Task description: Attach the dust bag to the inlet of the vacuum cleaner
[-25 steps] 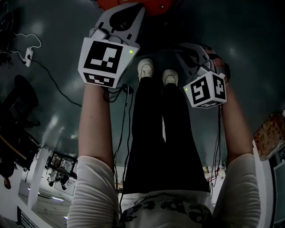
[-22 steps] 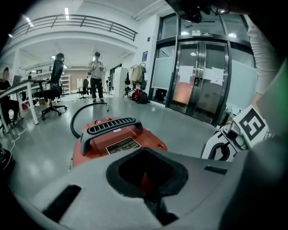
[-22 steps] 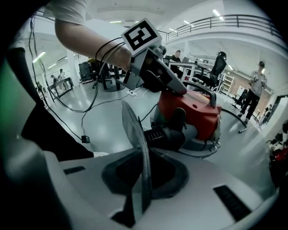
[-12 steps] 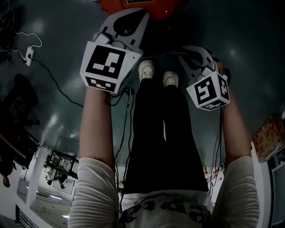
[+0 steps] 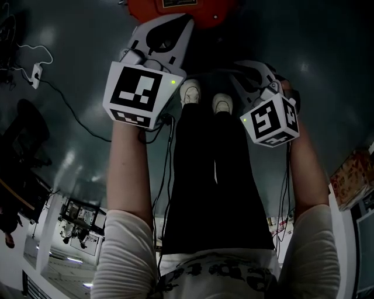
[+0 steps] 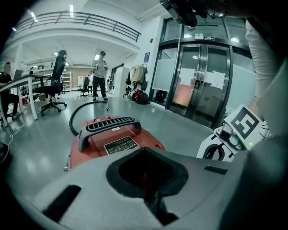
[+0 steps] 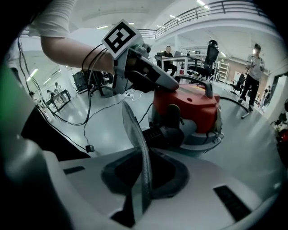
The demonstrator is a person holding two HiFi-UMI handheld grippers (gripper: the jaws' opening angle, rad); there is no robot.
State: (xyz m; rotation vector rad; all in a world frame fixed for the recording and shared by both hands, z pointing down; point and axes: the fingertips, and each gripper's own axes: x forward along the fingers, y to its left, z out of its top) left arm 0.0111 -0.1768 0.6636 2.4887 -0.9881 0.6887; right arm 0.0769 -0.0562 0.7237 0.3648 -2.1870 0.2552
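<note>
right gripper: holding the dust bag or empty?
Holding it. The dust bag stands edge-on between the jaws of the right gripper, pinched there, though the jaws have just been opening a little.

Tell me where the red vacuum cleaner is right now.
The red vacuum cleaner stands on the floor at the head view's top centre, just beyond the left gripper and the person's white shoes.

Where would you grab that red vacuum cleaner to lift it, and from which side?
Take the black carrying handle on top of the red vacuum cleaner, at the middle of its bar. Come from above with the jaws across the bar: it arches clear of the top, seemingly leaving room for a jaw beneath.
</note>
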